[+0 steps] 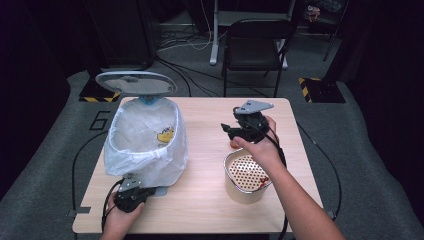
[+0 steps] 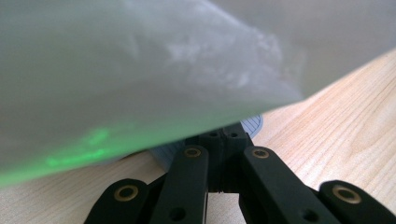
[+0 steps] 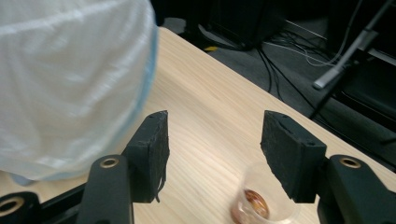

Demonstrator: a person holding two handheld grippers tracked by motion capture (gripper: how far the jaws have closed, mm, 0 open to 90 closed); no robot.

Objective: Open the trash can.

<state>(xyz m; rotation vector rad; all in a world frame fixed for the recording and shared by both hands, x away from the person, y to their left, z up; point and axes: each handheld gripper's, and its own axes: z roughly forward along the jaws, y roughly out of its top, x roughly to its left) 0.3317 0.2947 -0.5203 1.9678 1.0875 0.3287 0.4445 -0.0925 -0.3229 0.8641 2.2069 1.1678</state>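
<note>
**Pale wood counter: one hand-held gripper clenched at the bin, the other spread over a small cup**

Pale wood forms the counter point(image 1: 205, 200), and on its left part stands a small bin point(image 1: 145, 142) lined with a white plastic bag, its grey lid point(image 1: 135, 82) tipped up behind it. The left hand-held gripper point(image 1: 134, 192) lies low at the near foot of the bin; in the left gripper view its jaws are drawn fully together under the overhanging bag point(image 2: 140, 70), at the bin's grey base, though whether they pinch anything there I cannot tell.

The right hand-held gripper point(image 1: 239, 131) hangs above the middle of the counter, held in the person's right hand point(image 1: 262, 145). Its jaws stand apart with nothing between the pads. In the right gripper view a small clear cup point(image 3: 261, 200) with something reddish-brown at its bottom sits on the counter just below and between the jaws, blurred, untouched by them. The bagged bin point(image 3: 70, 84) rises to the left in that view.

Nearer the person, on the right part of the counter, stands a tan tub with a perforated metal insert point(image 1: 246, 175), reddish scraps at its rim
</note>
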